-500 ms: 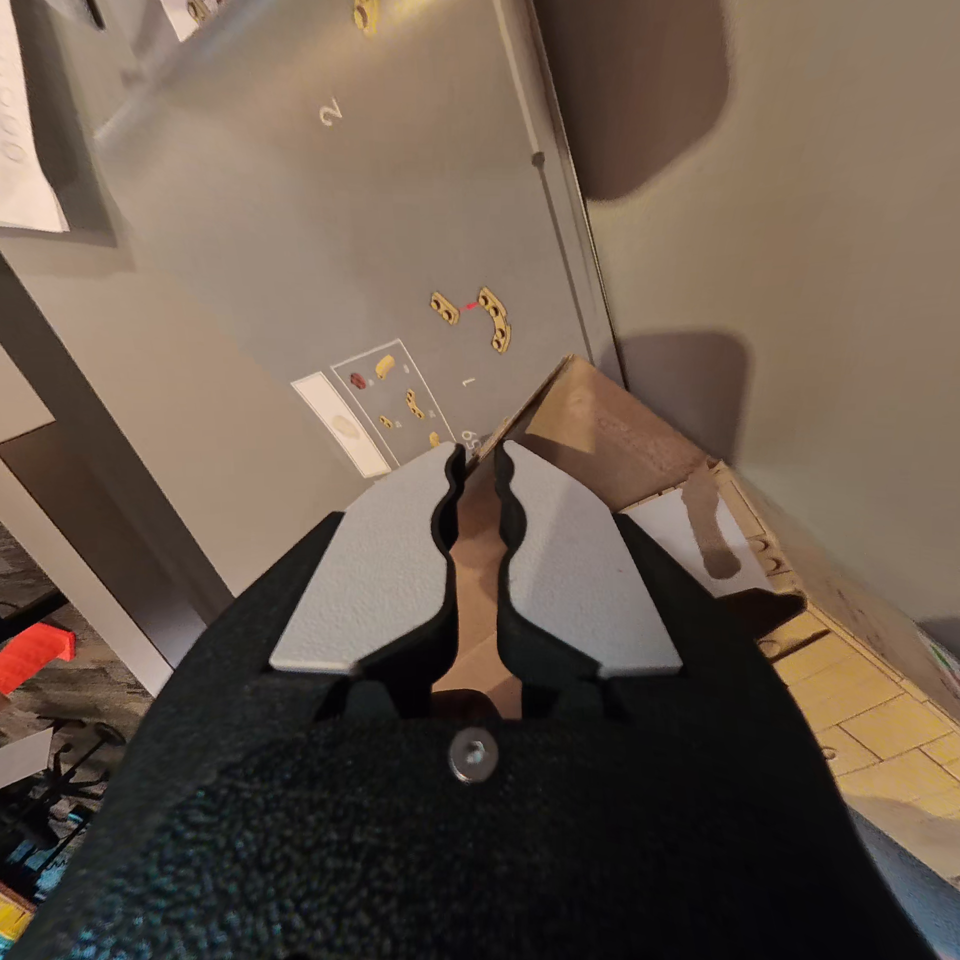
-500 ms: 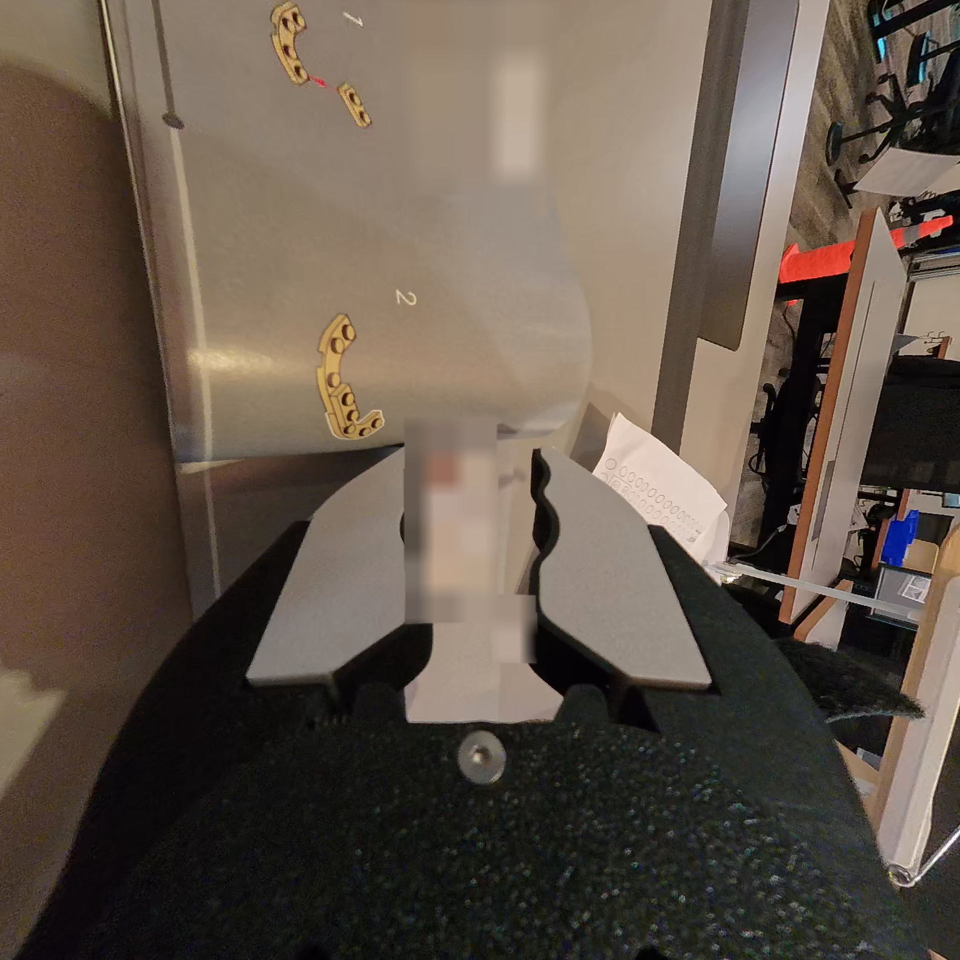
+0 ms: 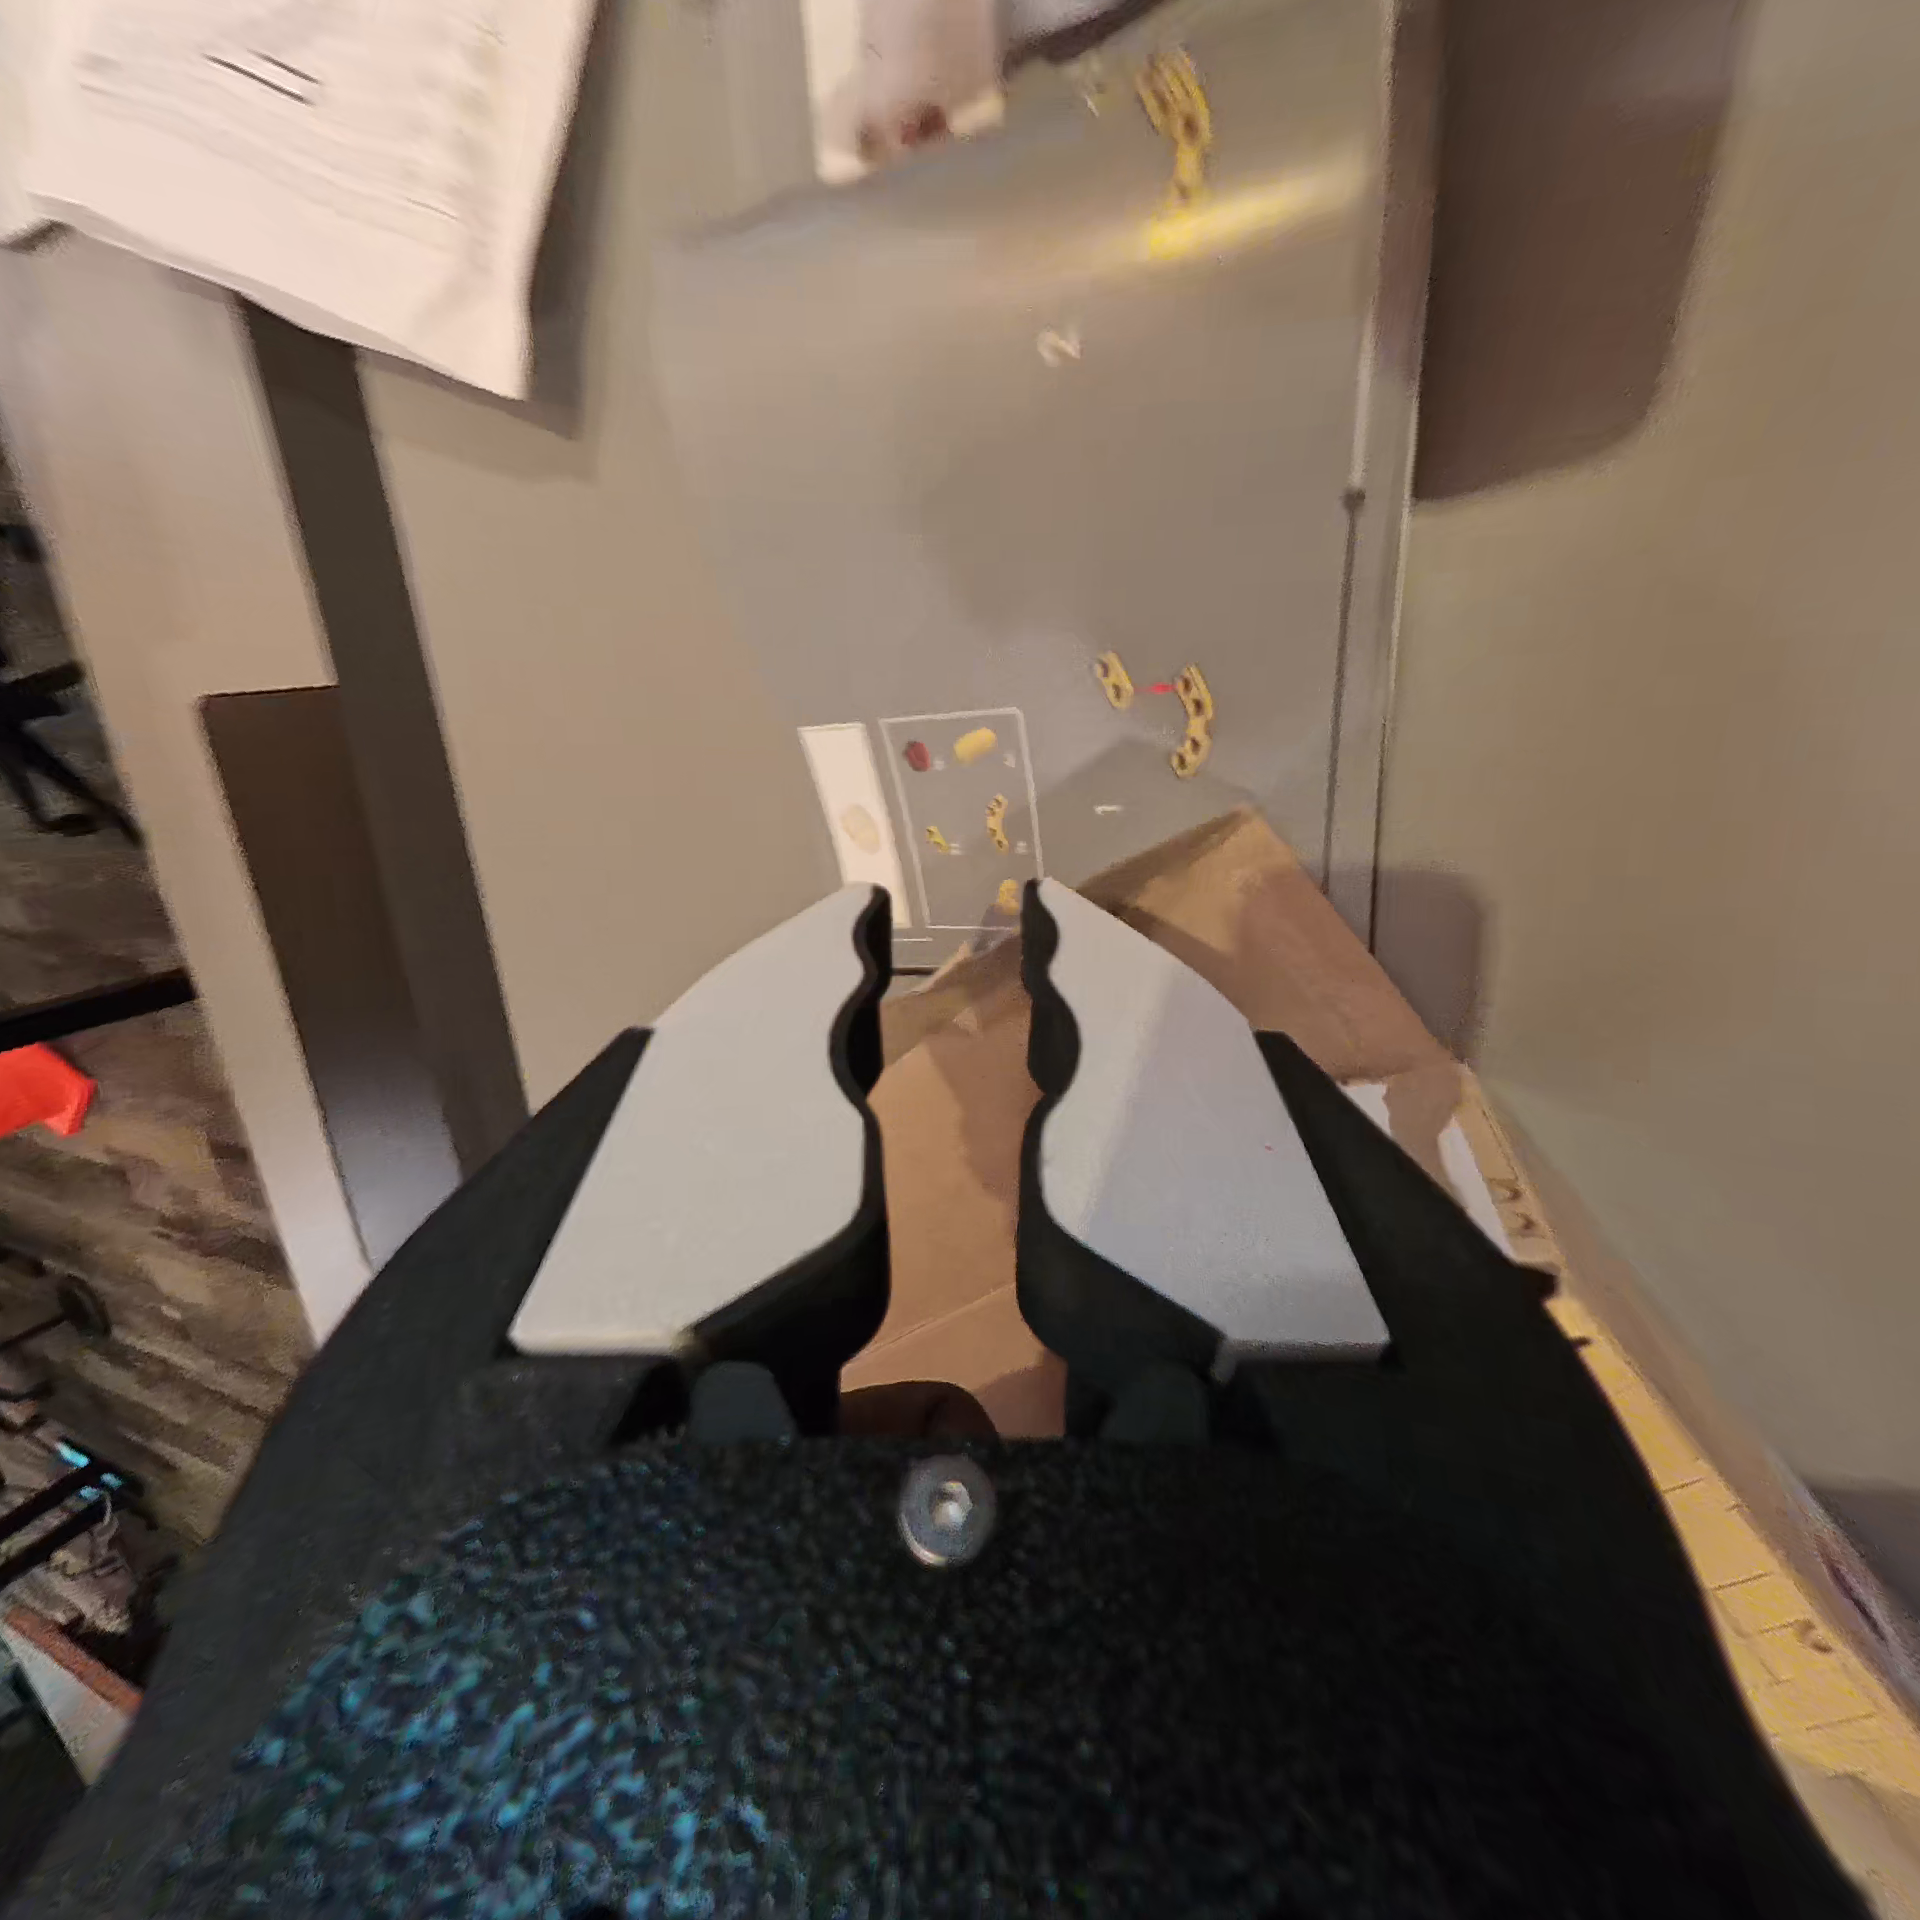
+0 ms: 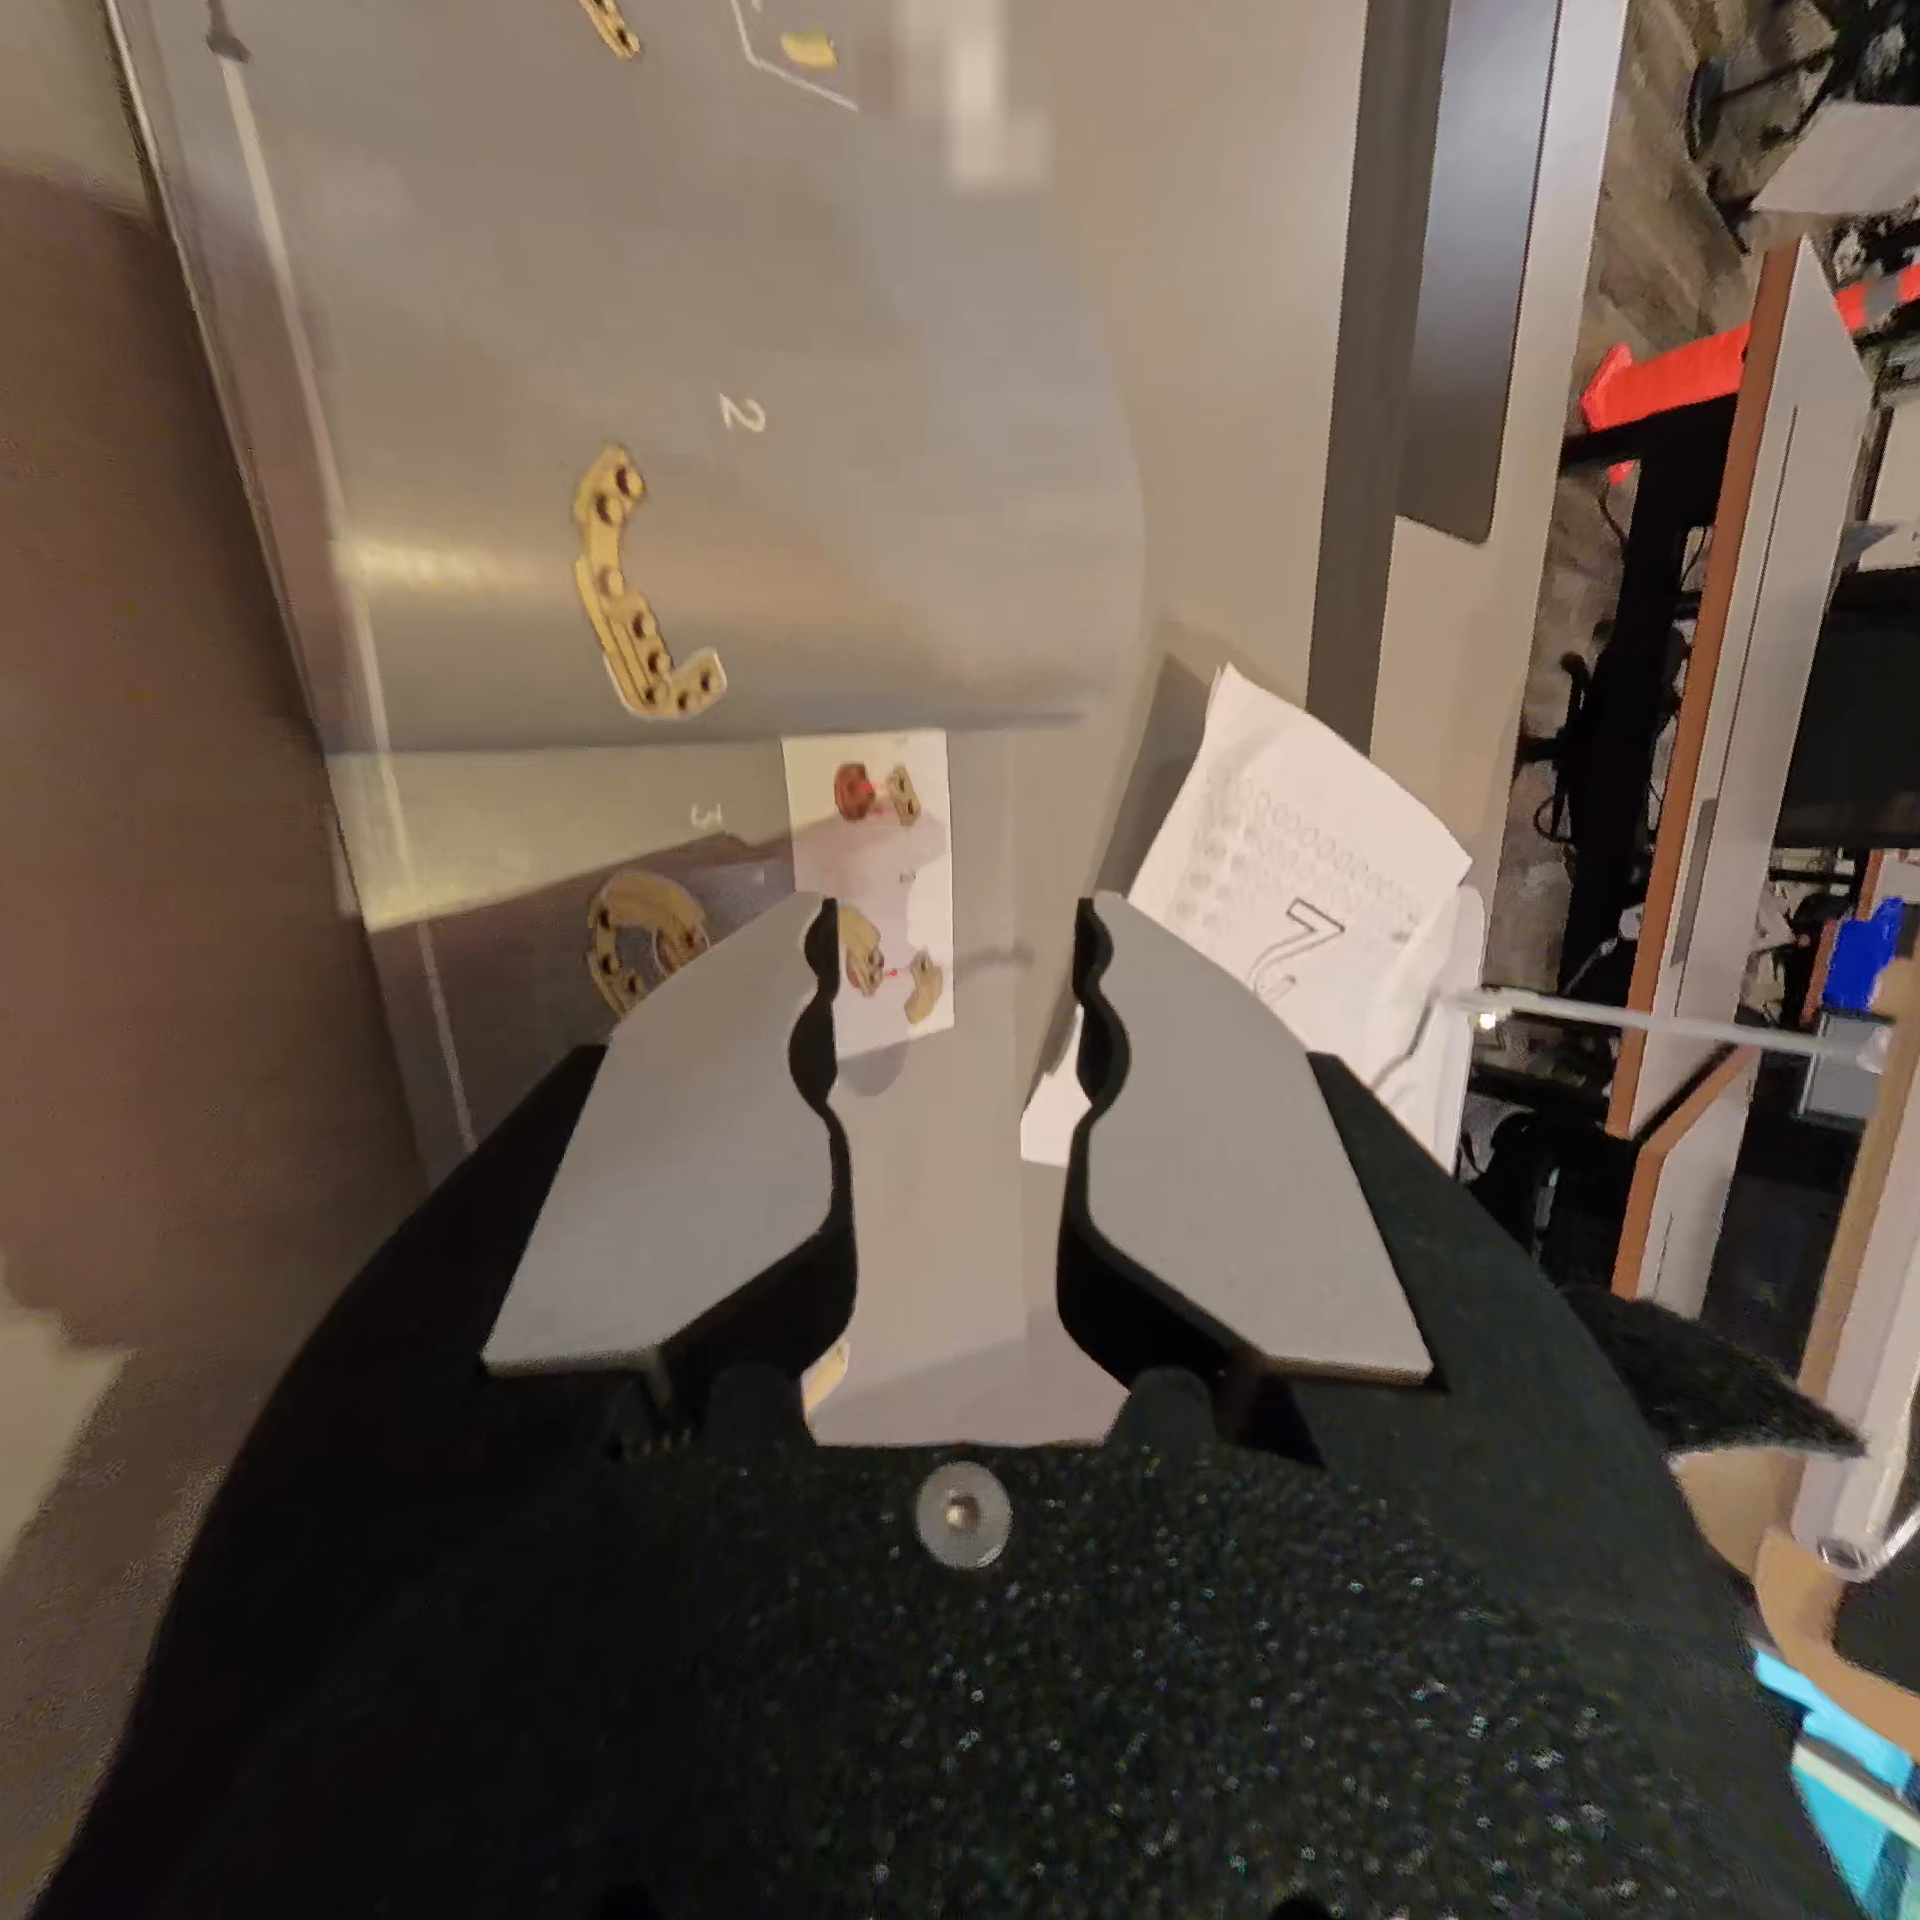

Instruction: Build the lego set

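- Your left gripper (image 3: 956,899) is spread, nothing between its fingers; a clear gap runs down the middle of the left wrist view.
- Just past its tips lies the grey booklet (image 3: 935,520), open flat, filling the centre of the frame. Its spine edge runs down the right, near the upper right corner to mid-frame.
- A brown cardboard flap (image 3: 1226,935) sits under and right of the tips, overlapping the booklet's lower edge. The box's printed side (image 3: 1662,1455) runs along the lower right.
- A white sheet (image 3: 312,156) hangs in the upper left corner, blurred.
- The table edge drops off at the left; floor and clutter show beyond it.
- Your right gripper (image 4: 951,914) is also spread and holds nothing.
- In the right wrist view a booklet page (image 4: 727,468) curls upward across the upper centre; its free edge crosses mid-frame just above the tips.
- A white paper (image 4: 1320,831) lies right of the tips, near the table's right edge.
- No loose bricks can be made out in either view; only printed ones on the pages.
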`<state>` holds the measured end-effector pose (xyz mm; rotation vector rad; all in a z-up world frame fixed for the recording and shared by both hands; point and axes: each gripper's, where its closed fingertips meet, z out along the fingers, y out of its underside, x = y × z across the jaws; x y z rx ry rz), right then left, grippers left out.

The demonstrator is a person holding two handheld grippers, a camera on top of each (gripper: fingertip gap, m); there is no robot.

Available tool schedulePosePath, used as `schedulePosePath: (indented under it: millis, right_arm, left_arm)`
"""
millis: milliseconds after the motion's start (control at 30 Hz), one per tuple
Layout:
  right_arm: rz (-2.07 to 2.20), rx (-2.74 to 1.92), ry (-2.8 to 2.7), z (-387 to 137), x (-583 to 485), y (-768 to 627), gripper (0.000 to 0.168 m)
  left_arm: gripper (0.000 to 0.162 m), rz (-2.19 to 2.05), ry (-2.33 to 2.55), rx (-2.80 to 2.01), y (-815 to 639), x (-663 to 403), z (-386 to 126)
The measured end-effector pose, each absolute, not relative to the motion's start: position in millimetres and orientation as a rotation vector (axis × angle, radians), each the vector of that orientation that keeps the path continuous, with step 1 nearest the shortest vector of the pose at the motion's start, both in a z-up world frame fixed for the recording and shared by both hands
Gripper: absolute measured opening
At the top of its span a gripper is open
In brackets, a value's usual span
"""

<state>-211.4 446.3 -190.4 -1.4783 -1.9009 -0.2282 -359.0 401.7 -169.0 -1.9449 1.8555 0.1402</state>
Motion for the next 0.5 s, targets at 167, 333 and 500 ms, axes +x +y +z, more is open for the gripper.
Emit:
schedulePosePath:
  millis: [167, 333, 500]
  right_arm:
    - [-0.357, -1.506, -1.886, -178, -176, 438, 0.043]
    - [-0.557, -1.471, -1.998, -172, -144, 415, 0.043]
    - [-0.791, -1.324, -2.148, -152, -124, 382, 0.042]
  left_arm:
    - [0.028, 0.184, 1.535, -1.853, 399, -344, -127]
    - [0.028, 0.163, 1.246, -1.709, 370, -321, -99]
    - [0.026, 0.207, 1.052, -1.666, 338, -315, -94]
